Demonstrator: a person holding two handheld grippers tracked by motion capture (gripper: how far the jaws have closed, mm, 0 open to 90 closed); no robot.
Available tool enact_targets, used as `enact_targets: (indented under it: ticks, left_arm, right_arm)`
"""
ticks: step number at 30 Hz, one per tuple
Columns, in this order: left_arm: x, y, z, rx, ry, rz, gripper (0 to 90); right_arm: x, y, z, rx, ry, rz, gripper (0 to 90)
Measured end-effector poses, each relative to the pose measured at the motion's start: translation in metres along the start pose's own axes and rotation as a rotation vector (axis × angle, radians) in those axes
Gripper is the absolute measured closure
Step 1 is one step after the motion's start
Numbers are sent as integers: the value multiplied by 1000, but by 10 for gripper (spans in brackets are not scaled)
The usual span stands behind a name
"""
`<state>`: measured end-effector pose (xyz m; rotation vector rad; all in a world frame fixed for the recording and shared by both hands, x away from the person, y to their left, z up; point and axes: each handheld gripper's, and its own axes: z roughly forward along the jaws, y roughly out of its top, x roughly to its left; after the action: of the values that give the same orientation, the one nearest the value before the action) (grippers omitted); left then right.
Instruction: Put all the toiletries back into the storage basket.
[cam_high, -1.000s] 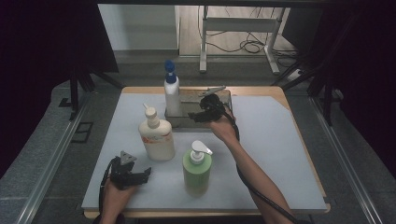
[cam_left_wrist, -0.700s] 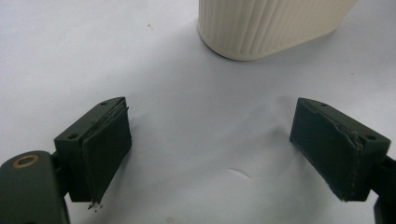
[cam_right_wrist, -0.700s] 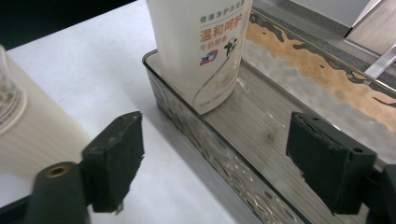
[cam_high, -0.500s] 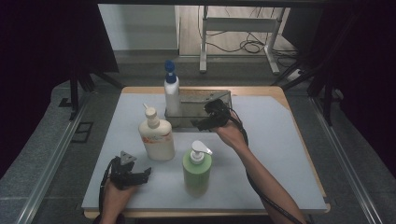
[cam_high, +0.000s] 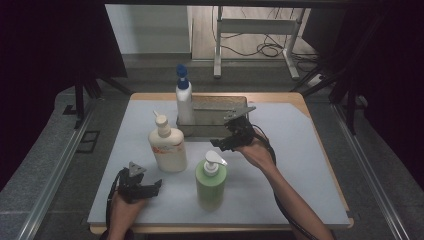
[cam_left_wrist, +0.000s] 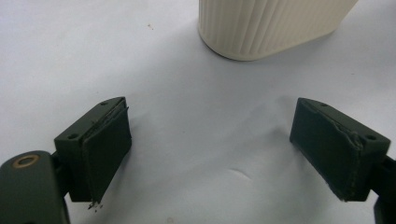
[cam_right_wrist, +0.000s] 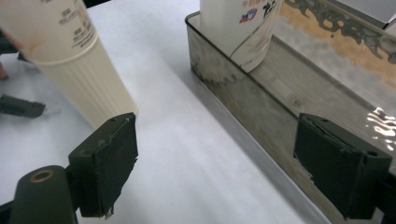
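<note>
Blue-capped bottle (cam_high: 183, 97) stands upright in the left end of the metal tray (cam_high: 220, 131), which sits at the far middle of the bench (cam_high: 310, 165); in the right gripper view its white base (cam_right_wrist: 240, 28) rests inside the tray's near corner. Just off the tray's near right edge hovers the right gripper (cam_high: 225, 143), its jaws having just been opening and now spread wide with nothing between them; its own view shows one jaw over the bench surface and the other over the tray's wall (cam_right_wrist: 243, 116). Left of the tray, just beside it, stands the cream pump bottle (cam_high: 165, 145). Nearer the person than the tray stands the green pump bottle (cam_high: 210, 181). Well away from the tray, at the near left of the bench, the left gripper (cam_high: 150, 188) rests open and empty, the cream bottle's ribbed base (cam_left_wrist: 271, 23) ahead of its jaws.
</note>
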<state>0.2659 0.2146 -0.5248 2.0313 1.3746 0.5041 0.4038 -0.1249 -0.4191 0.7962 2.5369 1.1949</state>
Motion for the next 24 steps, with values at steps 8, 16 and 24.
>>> enact_targets:
  ticks: [8, 16, 24]
  left_arm:
    - [0, 0, 0, 2, 0, 2, 121]
    - [0, 0, 0, -2, 0, -1, 121]
    - [0, 0, 0, -2, 1, -1, 122]
  right_arm:
    - [1, -16, -10, 9, 7, -3, 113]
    - [2, -38, -24, 2, 33, 0, 105]
    - [3, -55, -36, -13, 28, 21, 99]
